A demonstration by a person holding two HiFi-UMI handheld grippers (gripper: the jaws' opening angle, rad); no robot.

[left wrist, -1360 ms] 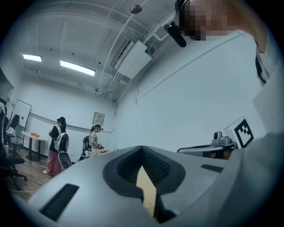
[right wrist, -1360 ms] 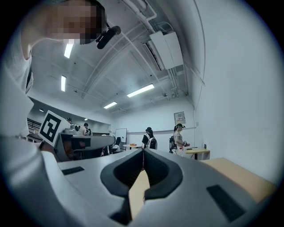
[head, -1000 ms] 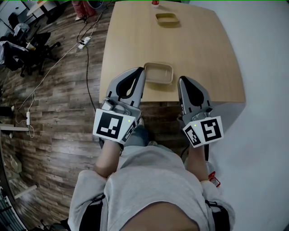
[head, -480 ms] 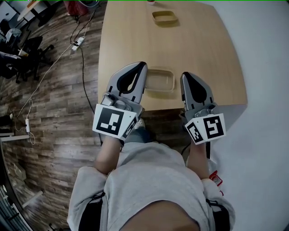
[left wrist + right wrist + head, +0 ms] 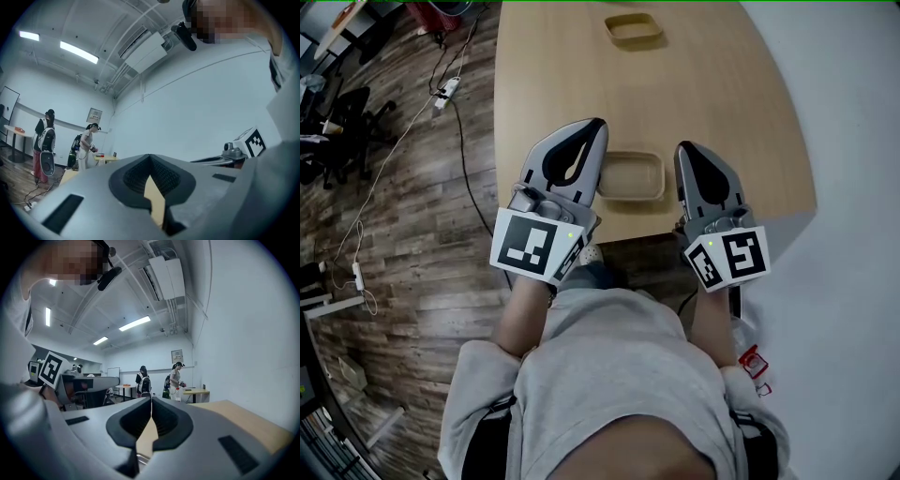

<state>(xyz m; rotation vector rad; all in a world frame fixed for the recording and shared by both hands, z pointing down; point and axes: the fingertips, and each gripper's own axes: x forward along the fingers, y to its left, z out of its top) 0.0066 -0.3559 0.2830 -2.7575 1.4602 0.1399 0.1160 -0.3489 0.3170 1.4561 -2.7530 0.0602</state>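
The grey left hand-held gripper (image 5: 595,125) and the grey right hand-held gripper (image 5: 685,148) are held side by side over the near edge of a light wooden tabletop (image 5: 712,89). Both pairs of jaws are pressed together, with nothing between them. A shallow tan rectangular tray (image 5: 630,177) is seen between the two, and a second tan tray (image 5: 633,29) is set at the far end.

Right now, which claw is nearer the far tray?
Left, slightly. The left claw points ahead just left of the far tray; the right claw sits further back, off right.
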